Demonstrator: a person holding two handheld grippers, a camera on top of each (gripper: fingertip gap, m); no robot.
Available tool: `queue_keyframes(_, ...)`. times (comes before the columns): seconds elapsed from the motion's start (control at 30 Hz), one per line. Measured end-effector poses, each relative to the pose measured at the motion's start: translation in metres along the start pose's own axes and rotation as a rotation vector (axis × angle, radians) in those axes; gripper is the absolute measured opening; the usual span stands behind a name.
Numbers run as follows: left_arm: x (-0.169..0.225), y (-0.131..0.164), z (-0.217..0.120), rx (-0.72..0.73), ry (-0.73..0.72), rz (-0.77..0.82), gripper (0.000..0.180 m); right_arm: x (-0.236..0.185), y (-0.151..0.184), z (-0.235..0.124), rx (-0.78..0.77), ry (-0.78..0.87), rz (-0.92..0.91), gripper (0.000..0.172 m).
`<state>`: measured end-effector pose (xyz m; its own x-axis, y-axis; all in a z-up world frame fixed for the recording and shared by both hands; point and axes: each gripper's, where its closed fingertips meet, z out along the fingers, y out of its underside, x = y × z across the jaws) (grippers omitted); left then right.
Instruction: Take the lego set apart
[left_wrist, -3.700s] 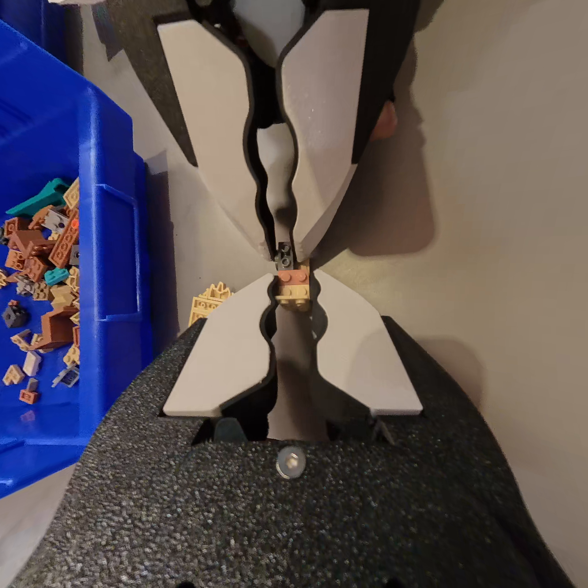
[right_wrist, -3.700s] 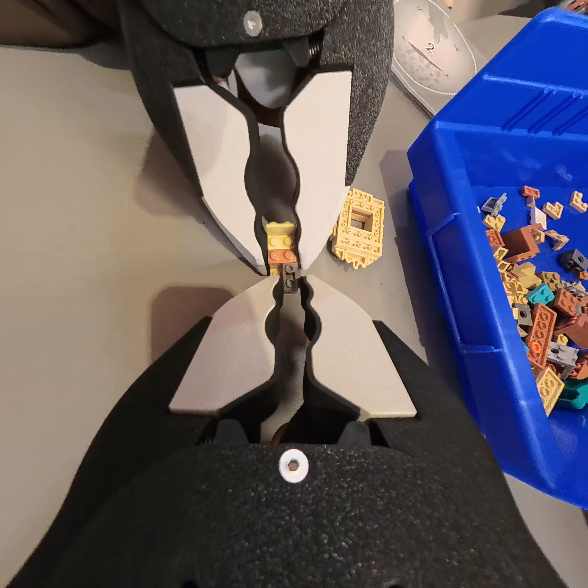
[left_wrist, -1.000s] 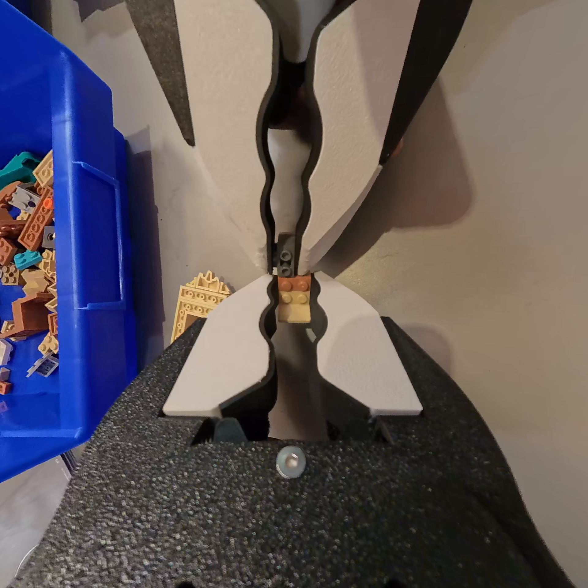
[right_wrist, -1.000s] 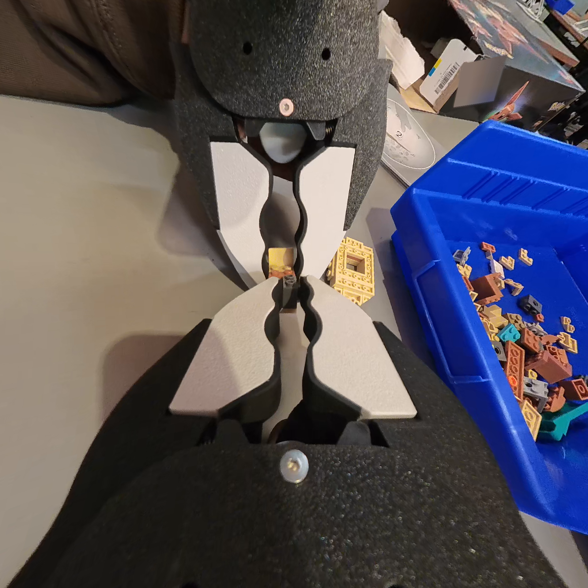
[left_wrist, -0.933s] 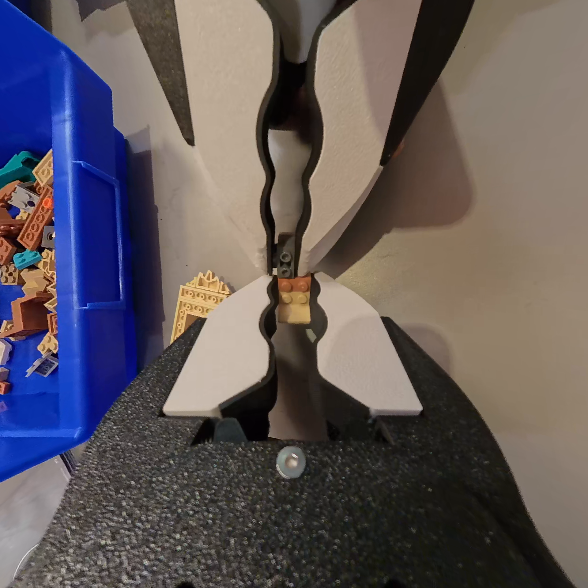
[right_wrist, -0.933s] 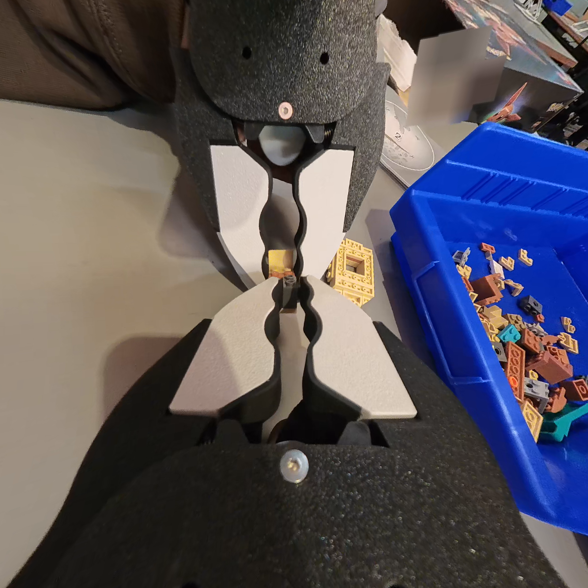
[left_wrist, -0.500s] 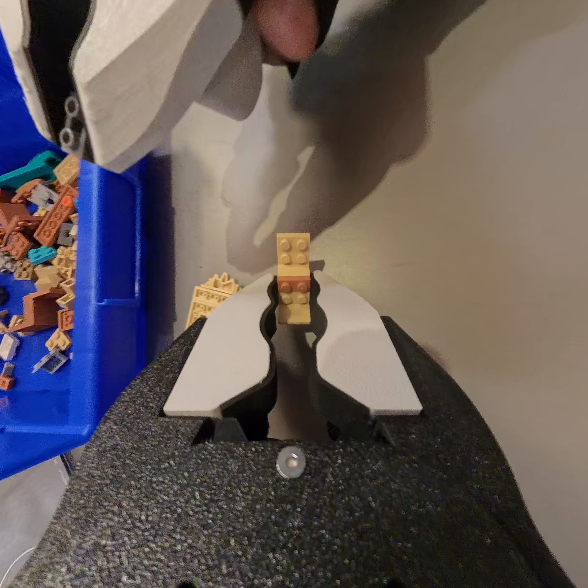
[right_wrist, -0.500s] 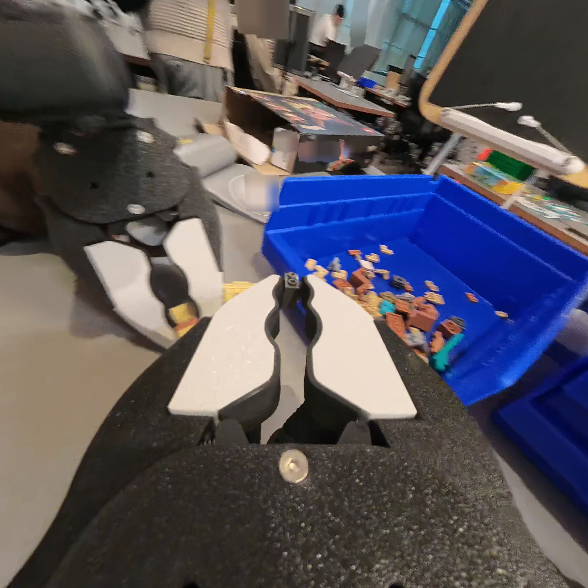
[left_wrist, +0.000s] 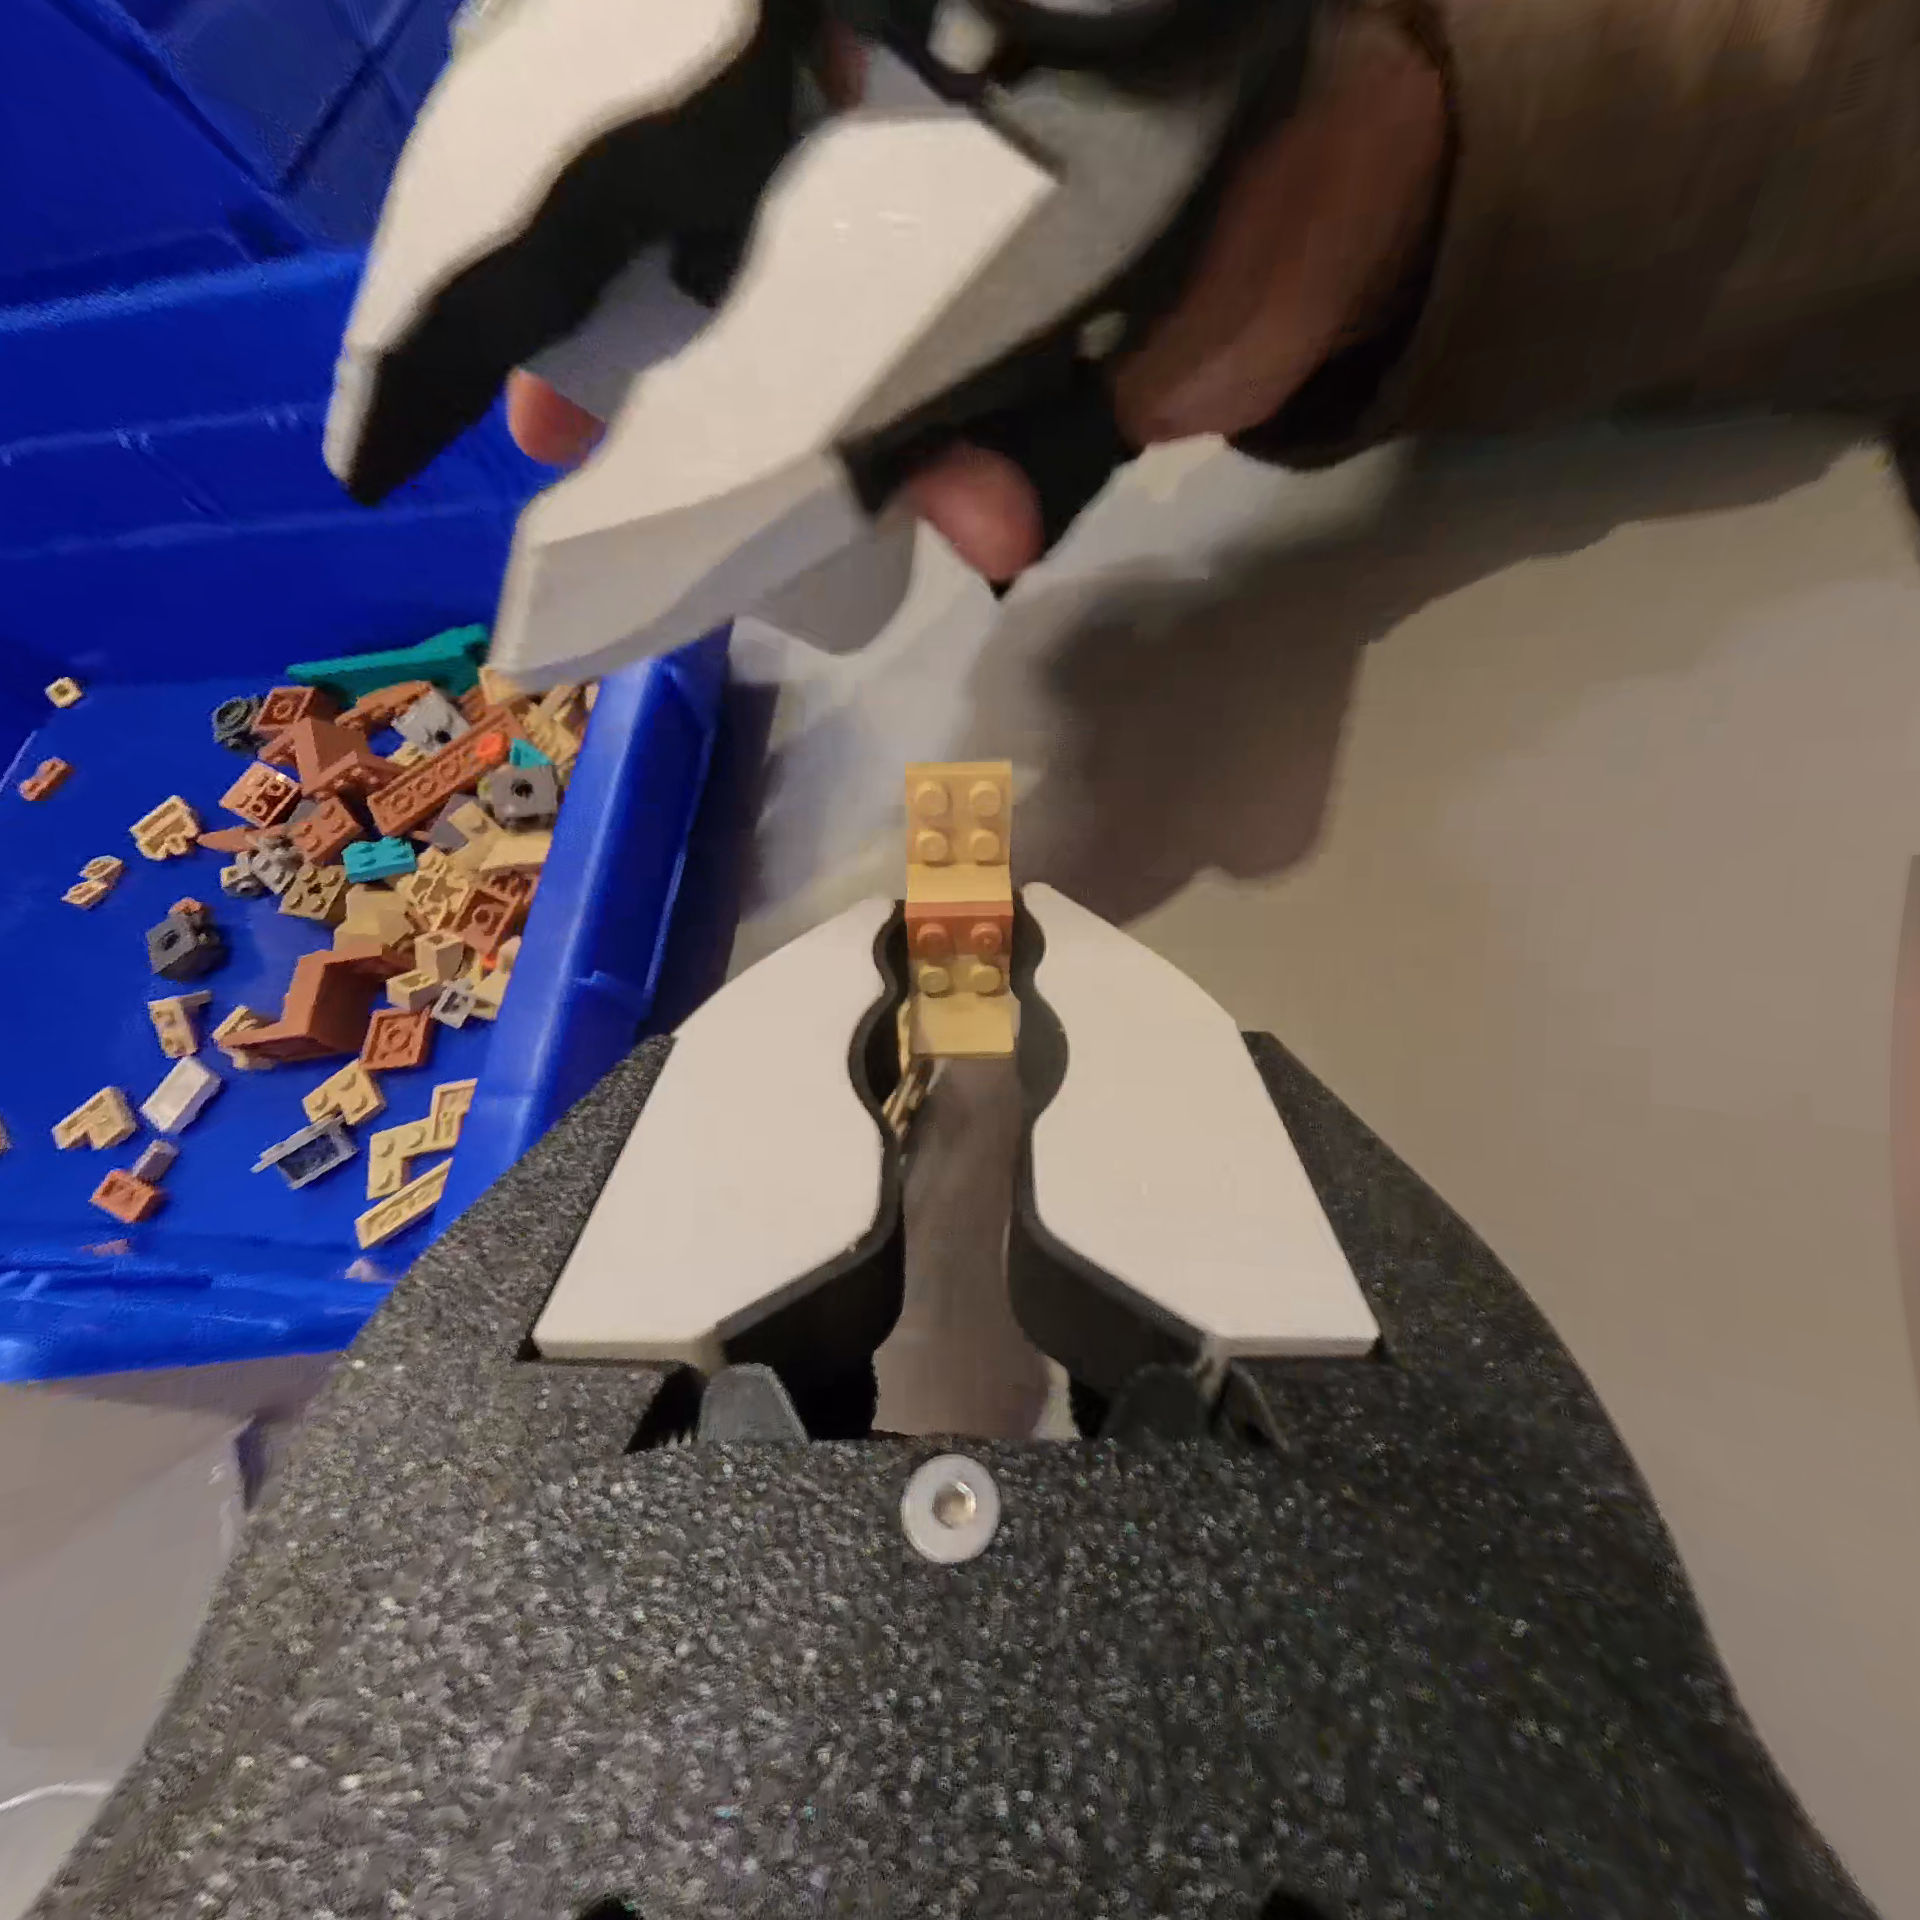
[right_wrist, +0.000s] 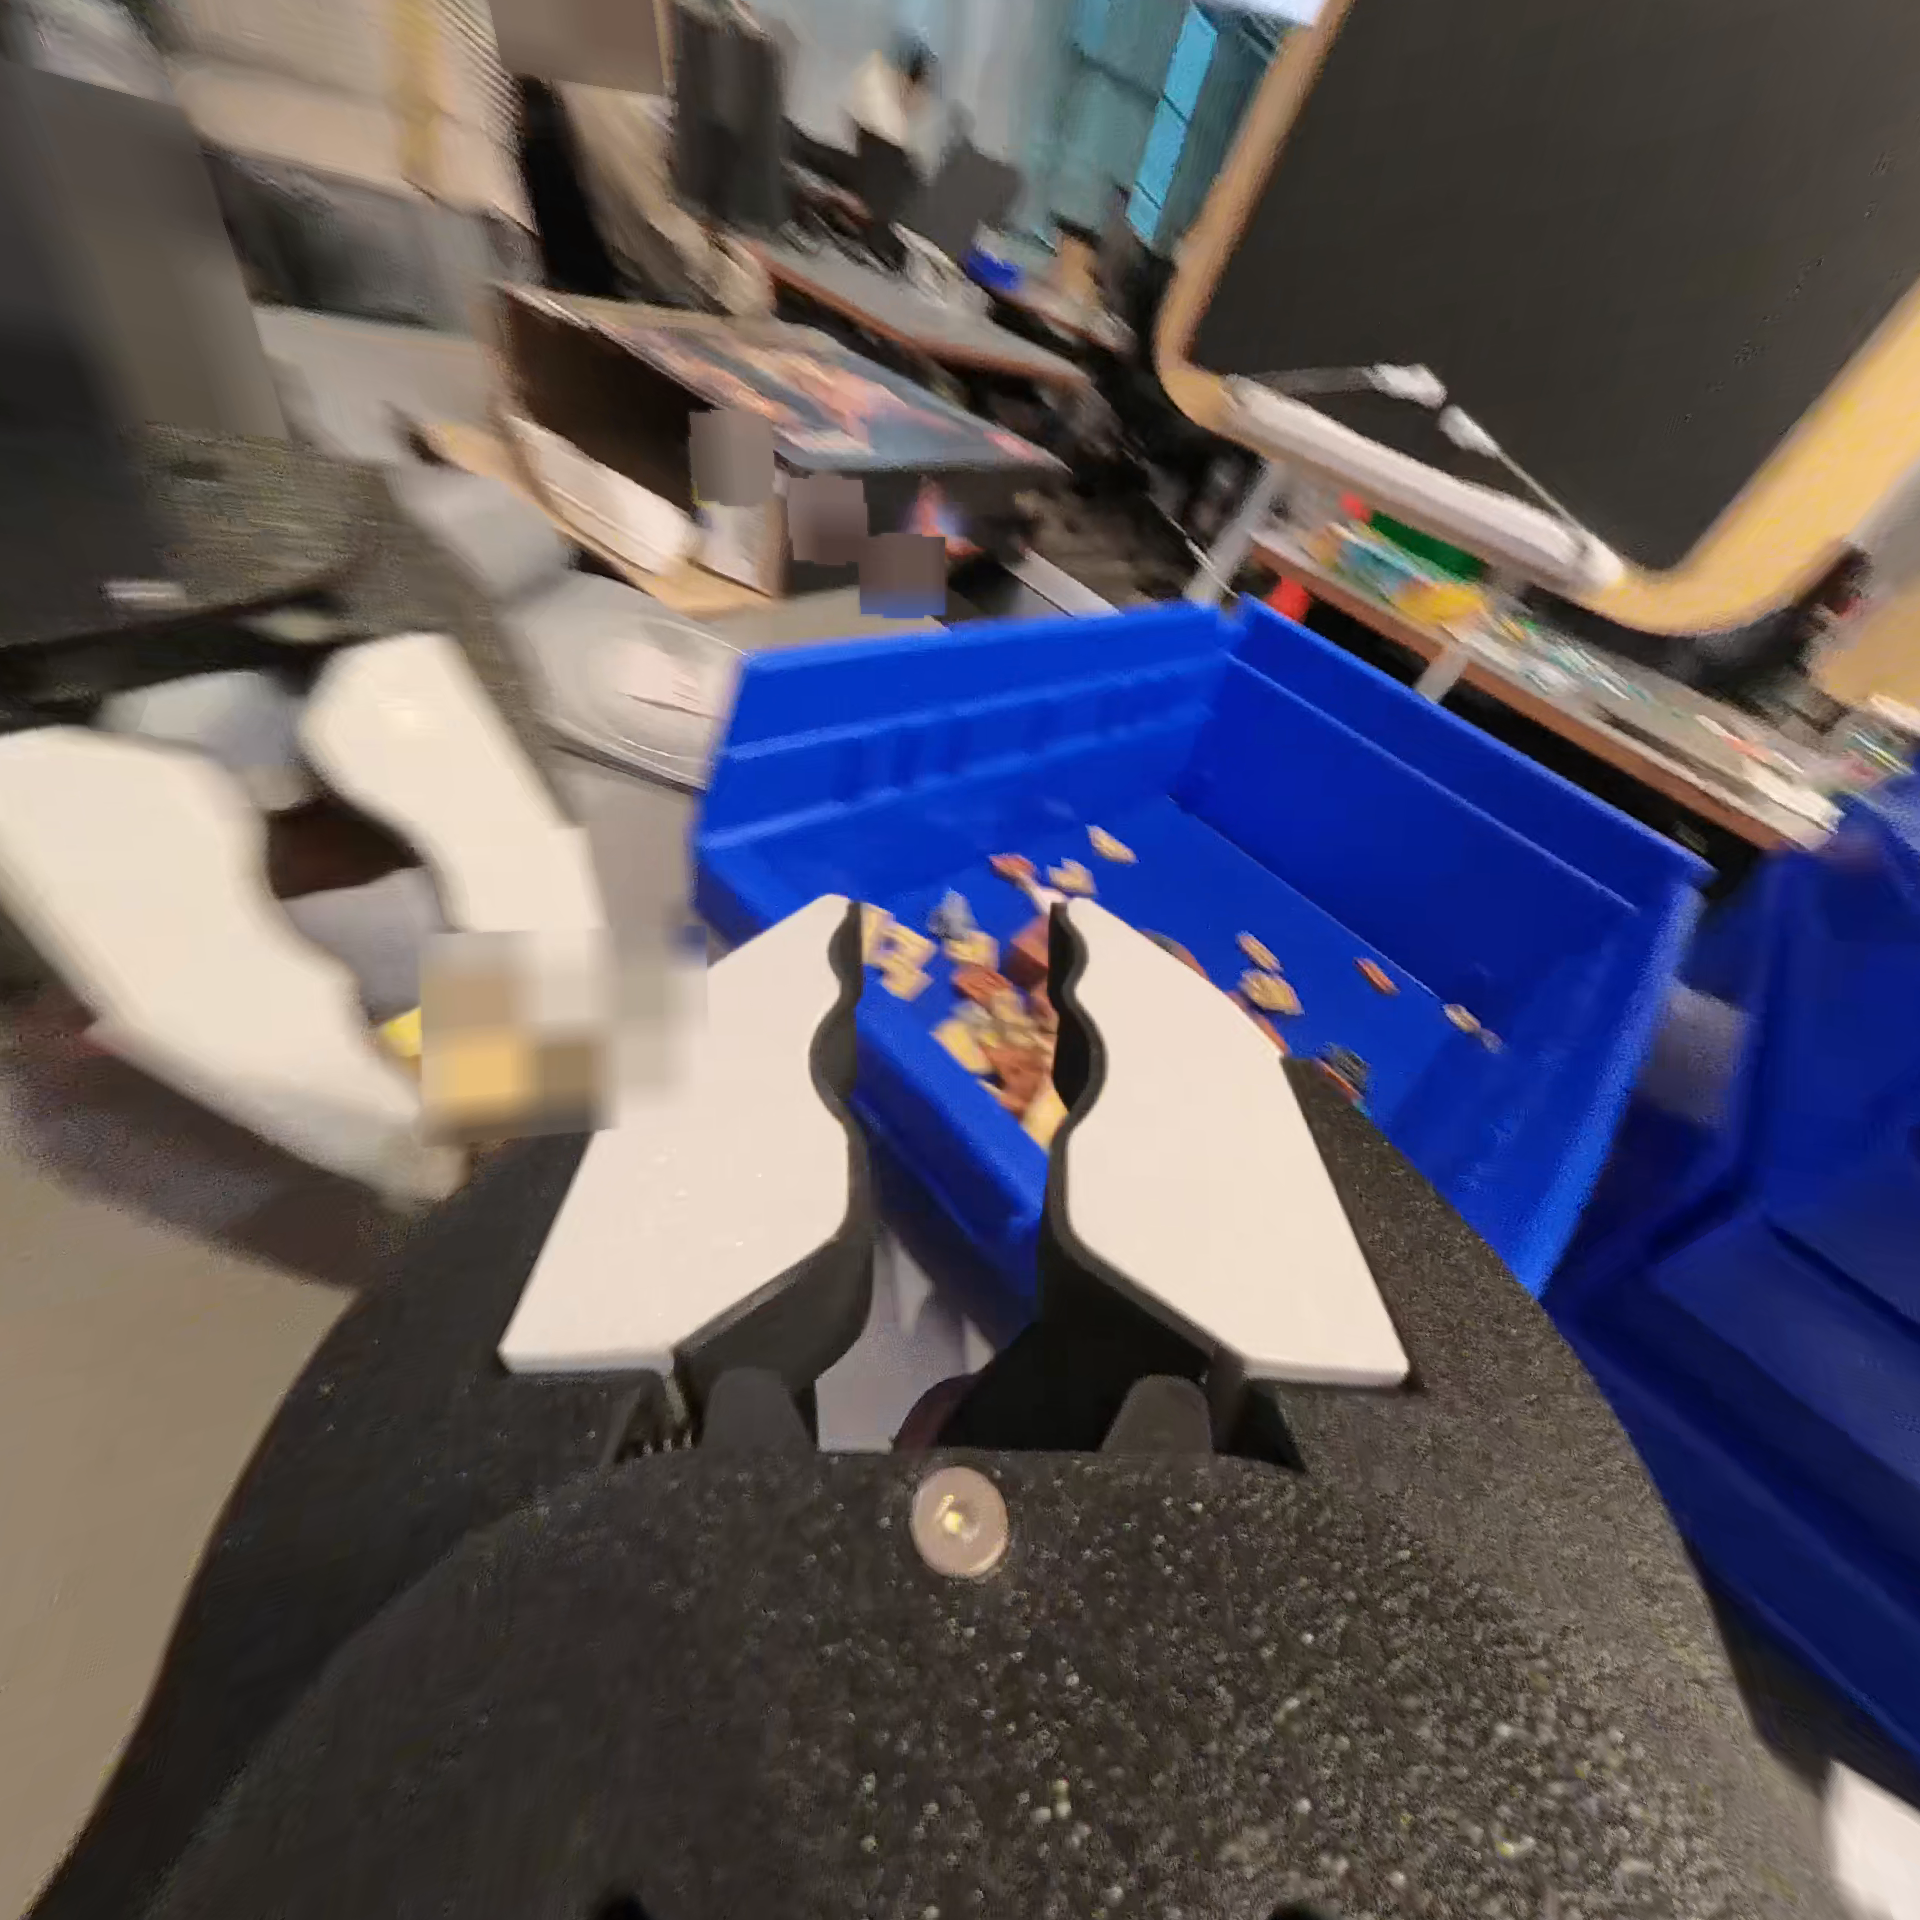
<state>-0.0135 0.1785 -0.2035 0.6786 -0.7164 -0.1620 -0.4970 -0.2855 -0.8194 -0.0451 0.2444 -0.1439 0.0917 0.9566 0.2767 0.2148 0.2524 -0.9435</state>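
I see a plain grey worktop (left_wrist: 1558, 935) under warm light. Beyond it, blurred, stand cluttered desks (right_wrist: 914, 312), a dark wood-edged panel (right_wrist: 1558, 208) and teal cabinets (right_wrist: 1174, 114).

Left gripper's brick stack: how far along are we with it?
Done: the dark grey piece is off it. In hand: the left gripper clamps the tan-and-brown stack; the right gripper hangs open over the blue bin. Left: that stack is unseparated.
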Motion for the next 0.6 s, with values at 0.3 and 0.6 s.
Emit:
queue_keyframes(0.3, 0.010, -0.036, -0.034, 0.300, 0.236, -0.231, 0.017, -0.060, -0.031, -0.048, 0.265, -0.268, -0.343, 0.037)
queue_keyframes(0.6, 0.012, -0.053, -0.050, 0.425, 0.321, -0.320, 0.017, -0.077, -0.021, -0.037, 0.253, -0.078, -0.796, 0.045)
